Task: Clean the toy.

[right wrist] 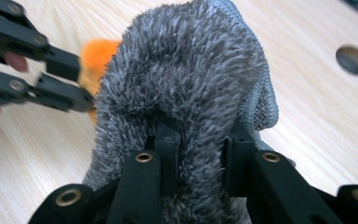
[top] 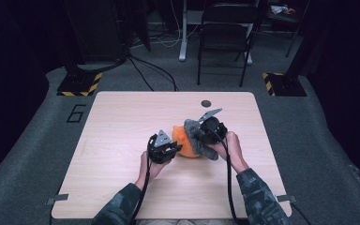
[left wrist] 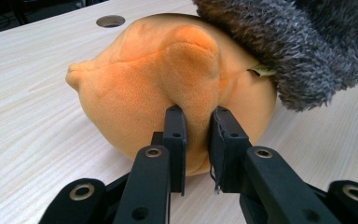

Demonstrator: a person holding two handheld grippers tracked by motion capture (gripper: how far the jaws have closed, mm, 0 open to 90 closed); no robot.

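The left gripper (left wrist: 197, 135) pinches the orange plush toy (left wrist: 168, 88) mid-tabletop while the right gripper (right wrist: 199, 154) grips the grey fuzzy cloth (right wrist: 186, 79) draped on it; steady anchoring should keep wiping controlled.

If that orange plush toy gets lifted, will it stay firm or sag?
Probably sag: the orange plush toy bunches into a fold between the left gripper's jaws, so it seems soft. It looks light, and being rounded, might roll on the table.
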